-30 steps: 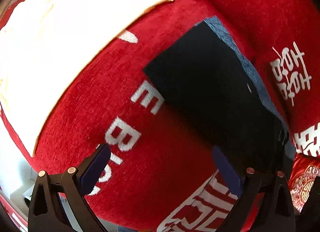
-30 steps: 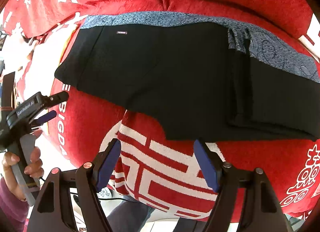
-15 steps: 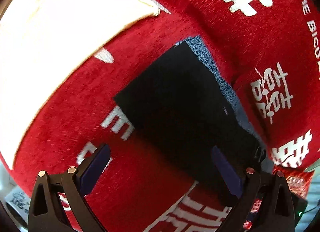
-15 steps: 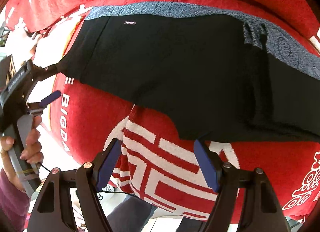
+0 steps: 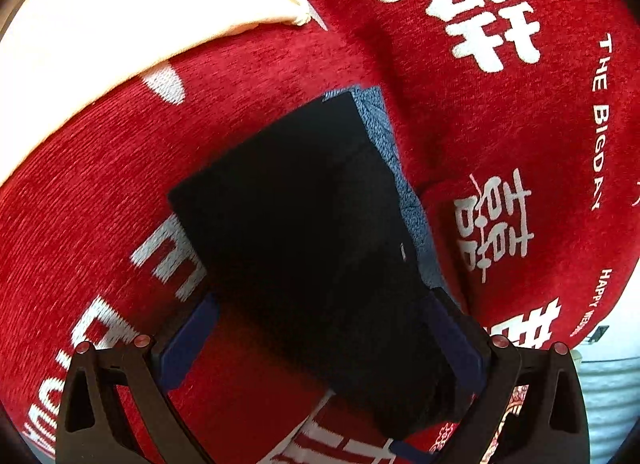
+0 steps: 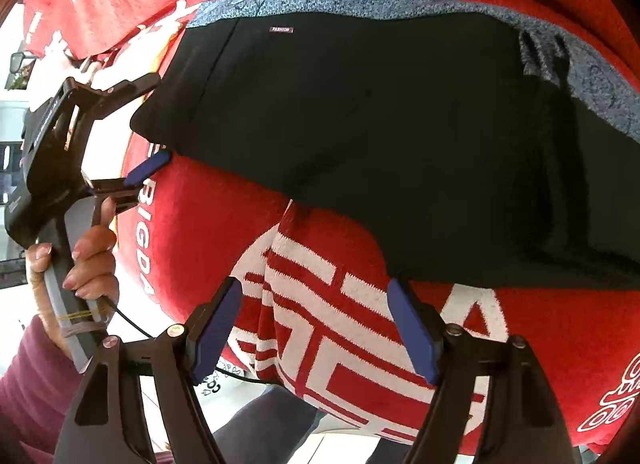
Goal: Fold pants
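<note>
Black pants (image 6: 360, 120) with a blue-grey patterned lining lie flat across the red blanket (image 6: 224, 232). In the left wrist view the pants (image 5: 304, 224) run away from the camera, and my left gripper (image 5: 320, 344) is open with its blue pads on either side of the near end of the cloth. The right wrist view shows the left gripper (image 6: 150, 126) at the pants' left end, one finger above and one below the edge. My right gripper (image 6: 316, 328) is open and empty, just short of the pants' near edge.
The red blanket carries white characters and lettering (image 5: 496, 224). A cream cloth (image 5: 120, 24) lies at the far left of it. The person's hand (image 6: 80, 260) holds the left gripper's handle. The blanket's front edge drops off below the right gripper.
My left gripper has moved forward onto the pants' end, so the cloth now sits between its open fingers. My right gripper has moved slightly closer to the pants' near edge.
</note>
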Motion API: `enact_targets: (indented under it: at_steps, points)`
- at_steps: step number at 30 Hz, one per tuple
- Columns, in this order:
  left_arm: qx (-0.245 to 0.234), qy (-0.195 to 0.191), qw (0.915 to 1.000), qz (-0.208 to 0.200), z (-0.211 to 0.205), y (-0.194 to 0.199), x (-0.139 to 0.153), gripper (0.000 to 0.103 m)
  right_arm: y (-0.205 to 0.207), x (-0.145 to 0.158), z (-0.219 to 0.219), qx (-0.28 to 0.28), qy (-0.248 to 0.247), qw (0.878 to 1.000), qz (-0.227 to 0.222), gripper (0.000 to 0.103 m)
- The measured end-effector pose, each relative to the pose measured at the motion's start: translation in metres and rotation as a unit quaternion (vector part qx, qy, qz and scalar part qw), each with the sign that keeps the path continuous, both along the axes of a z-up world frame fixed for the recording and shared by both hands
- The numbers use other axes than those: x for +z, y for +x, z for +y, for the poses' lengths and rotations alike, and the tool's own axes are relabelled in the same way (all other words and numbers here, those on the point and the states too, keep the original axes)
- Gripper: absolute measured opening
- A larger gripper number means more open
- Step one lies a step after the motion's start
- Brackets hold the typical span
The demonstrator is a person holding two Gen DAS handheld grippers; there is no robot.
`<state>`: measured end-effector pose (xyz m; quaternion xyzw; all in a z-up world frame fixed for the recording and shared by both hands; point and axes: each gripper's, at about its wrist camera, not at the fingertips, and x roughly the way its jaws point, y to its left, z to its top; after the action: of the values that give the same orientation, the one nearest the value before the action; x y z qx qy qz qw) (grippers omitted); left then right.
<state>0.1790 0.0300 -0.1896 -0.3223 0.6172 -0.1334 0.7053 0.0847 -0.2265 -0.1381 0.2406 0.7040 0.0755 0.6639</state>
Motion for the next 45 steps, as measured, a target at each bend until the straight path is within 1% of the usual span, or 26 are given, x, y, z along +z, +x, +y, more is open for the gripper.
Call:
enact_targets:
  at_steps: [4,6,7,8,9,10,12,14,15,16,18,19,21,22,25,27,29,31,32,34,35,36,38,39,42,45]
  points:
    - [0.01,-0.011,0.9999,-0.003,-0.008,0.009,0.0,0.101,0.001,-0.002,0.001,0.002,0.003,1.0,0.002,0.078]
    - [0.02,-0.04,0.9989,-0.013,-0.01,0.011,0.007,0.101,0.002,-0.001,0.001,0.002,0.003,1.0,-0.001,0.078]
    - [0.017,-0.045,0.9986,-0.024,-0.012,0.01,0.012,0.101,0.002,-0.001,0.001,0.002,0.004,1.0,-0.002,0.078]
    - [0.01,-0.041,0.9985,-0.035,-0.015,0.01,0.016,0.101,0.002,-0.001,0.0,0.001,0.005,1.0,-0.002,0.078]
    - [0.002,-0.028,0.9989,-0.038,-0.02,0.011,0.016,0.101,0.001,-0.001,-0.001,0.001,0.006,1.0,-0.002,0.078]
    - [-0.004,-0.011,0.9996,-0.028,-0.024,0.012,0.011,0.101,0.001,-0.001,-0.002,0.0,0.007,1.0,-0.002,0.078]
    - [-0.003,-0.006,1.0,0.007,-0.024,0.015,-0.005,0.101,0.001,-0.001,-0.003,-0.001,0.009,1.0,-0.002,0.078]
    - [0.006,-0.005,0.9999,0.008,-0.022,0.016,-0.004,0.101,0.002,0.0,-0.005,-0.001,0.012,1.0,-0.002,0.078]
    - [0.003,0.007,0.9999,0.008,-0.025,0.016,-0.002,0.094,0.003,0.0,-0.006,-0.001,0.014,1.0,-0.003,0.078]
    - [-0.002,0.038,0.9993,0.005,-0.028,0.015,0.001,0.086,0.003,0.0,-0.008,-0.001,0.016,1.0,-0.004,0.078]
    - [-0.025,0.101,0.9945,-0.013,-0.037,0.016,0.007,0.042,0.005,0.002,-0.014,-0.008,0.022,1.0,-0.004,0.078]
    - [-0.046,0.127,0.9904,-0.029,-0.044,0.015,0.011,0.038,0.007,0.004,-0.018,-0.016,0.028,0.999,-0.004,0.078]
    - [-0.074,0.158,0.983,-0.057,-0.052,0.012,0.019,0.037,0.013,0.012,-0.028,-0.028,0.041,0.999,-0.011,0.078]
    - [-0.09,0.18,0.9763,-0.079,-0.06,0.009,0.026,0.037,0.016,0.017,-0.032,-0.028,0.04,0.999,-0.019,0.078]
    - [-0.14,0.245,0.9491,-0.14,-0.082,-0.005,0.04,0.037,0.029,0.033,-0.044,-0.03,0.047,0.998,-0.031,0.078]
    - [-0.172,0.285,0.9263,-0.176,-0.097,-0.014,0.046,0.037,0.048,0.043,-0.052,-0.033,0.054,0.997,-0.035,0.078]
    - [-0.201,0.32,0.9028,-0.206,-0.114,-0.02,0.048,0.037,0.071,0.05,-0.052,-0.024,0.047,0.998,-0.041,0.078]
    - [-0.228,0.342,0.8829,-0.227,-0.124,-0.026,0.049,0.037,0.103,0.053,-0.05,-0.008,0.051,0.998,-0.042,0.078]
    - [-0.237,0.351,0.8749,-0.236,-0.126,-0.03,0.049,0.037,0.12,0.054,-0.046,0.0,0.06,0.997,-0.038,0.079]
    - [-0.25,0.363,0.8629,-0.247,-0.132,-0.033,0.049,0.037,0.157,0.057,-0.033,0.016,0.085,0.996,-0.037,0.08]
    - [-0.254,0.369,0.8586,-0.25,-0.135,-0.034,0.048,0.037,0.172,0.058,-0.025,0.027,0.092,0.995,-0.034,0.081]
    - [-0.256,0.371,0.8566,-0.251,-0.134,-0.034,0.048,0.037,0.188,0.057,-0.011,0.047,0.096,0.994,-0.026,0.081]
    - [-0.258,0.373,0.8544,-0.254,-0.132,-0.035,0.049,0.037,0.212,0.055,0.017,0.086,0.09,0.992,-0.018,0.082]
    - [-0.258,0.372,0.8546,-0.255,-0.129,-0.036,0.051,0.037,0.222,0.054,0.035,0.116,0.088,0.989,-0.013,0.082]
    - [-0.258,0.374,0.8531,-0.257,-0.13,-0.036,0.051,0.037,0.24,0.041,0.082,0.19,0.075,0.979,0.016,0.082]
    - [-0.261,0.379,0.8478,-0.264,-0.132,-0.038,0.051,0.037,0.252,0.021,0.11,0.233,0.046,0.97,0.046,0.081]
